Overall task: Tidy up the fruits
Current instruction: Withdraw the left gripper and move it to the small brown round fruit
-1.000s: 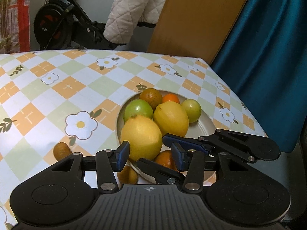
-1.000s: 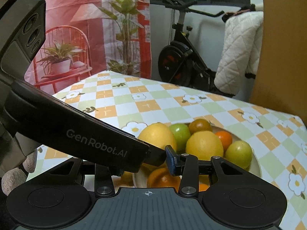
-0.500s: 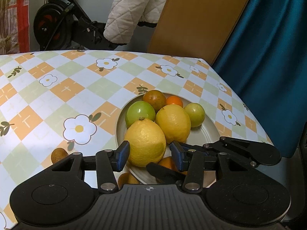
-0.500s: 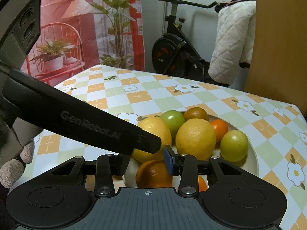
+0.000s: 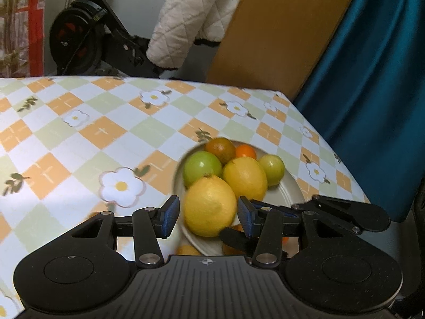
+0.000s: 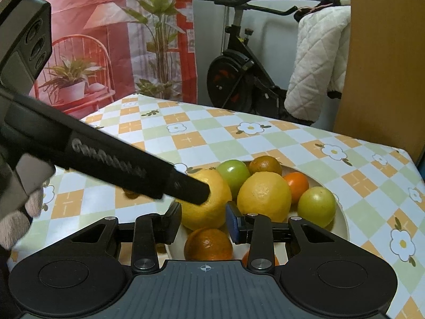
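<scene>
A pale plate (image 5: 289, 194) on the flowered tablecloth holds two lemons, two green fruits, a brownish orange and small oranges. My left gripper (image 5: 207, 218) hovers open above the front lemon (image 5: 209, 204). That lemon shows between its blue pads, and they do not touch it. In the right wrist view one of the left gripper's fingers (image 6: 186, 186) crosses in front of this lemon (image 6: 212, 212). My right gripper (image 6: 204, 224) is low over the plate's near side, shut on a small orange (image 6: 208, 244). Another orange (image 6: 247, 259) peeks out beside it.
A small yellow-orange fruit (image 5: 187, 250) lies on the cloth by the plate's near-left rim. The table ends just right of the plate, at a blue curtain (image 5: 372, 106). Behind the far edge stand a wooden board (image 5: 279, 40) and an exercise bike (image 5: 87, 40). A gloved hand (image 6: 16, 220) holds the left gripper.
The right gripper's fingers have drawn closer together around the small orange. The left gripper has drifted slightly, so the front lemon now sits squarely between its pads.
</scene>
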Motion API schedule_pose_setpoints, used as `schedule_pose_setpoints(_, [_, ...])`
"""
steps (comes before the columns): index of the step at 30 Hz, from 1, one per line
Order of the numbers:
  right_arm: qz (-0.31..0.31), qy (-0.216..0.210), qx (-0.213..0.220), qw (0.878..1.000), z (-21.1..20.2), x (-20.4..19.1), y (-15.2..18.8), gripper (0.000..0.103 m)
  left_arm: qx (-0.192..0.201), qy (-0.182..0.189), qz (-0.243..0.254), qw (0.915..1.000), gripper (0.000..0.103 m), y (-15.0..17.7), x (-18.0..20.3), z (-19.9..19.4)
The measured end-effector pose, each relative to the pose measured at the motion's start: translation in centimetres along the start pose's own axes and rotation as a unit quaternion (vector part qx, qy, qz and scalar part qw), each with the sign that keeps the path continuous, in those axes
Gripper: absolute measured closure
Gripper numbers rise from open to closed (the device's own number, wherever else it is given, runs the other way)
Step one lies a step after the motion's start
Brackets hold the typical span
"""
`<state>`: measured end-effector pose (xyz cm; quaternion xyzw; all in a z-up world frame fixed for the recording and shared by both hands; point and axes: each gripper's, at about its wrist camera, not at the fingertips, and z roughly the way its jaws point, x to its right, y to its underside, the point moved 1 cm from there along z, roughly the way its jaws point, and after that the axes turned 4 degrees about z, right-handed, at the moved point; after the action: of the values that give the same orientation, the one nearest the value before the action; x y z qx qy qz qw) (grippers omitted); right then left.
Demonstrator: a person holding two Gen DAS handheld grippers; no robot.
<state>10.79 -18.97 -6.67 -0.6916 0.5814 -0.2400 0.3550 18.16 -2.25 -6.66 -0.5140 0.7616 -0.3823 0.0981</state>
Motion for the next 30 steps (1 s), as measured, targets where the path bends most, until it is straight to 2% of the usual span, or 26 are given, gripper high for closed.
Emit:
schedule_pose_setpoints(10, [-0.007,-0.034,-0.017,0.999,-0.2,-2.3,0.0,0.076,0.018,-0.034,-0.017,0.9991,0.053,0.9,-4.0,-3.1])
schedule_pose_setpoints(20, [0.005,-0.052,-0.067,0.996,0.8,-4.5,1.1,0.077,0.016,-0.033,-0.029,0.9989,0.053,2.4,-6.2,-3.4])
schedule_pose_setpoints(30, [0.02,-0.018,-0.101,0.995,2.3,-5.1,1.4,0.077,0.023,-0.029,-0.039,0.9985,0.053,3.2,-7.0,-3.1])
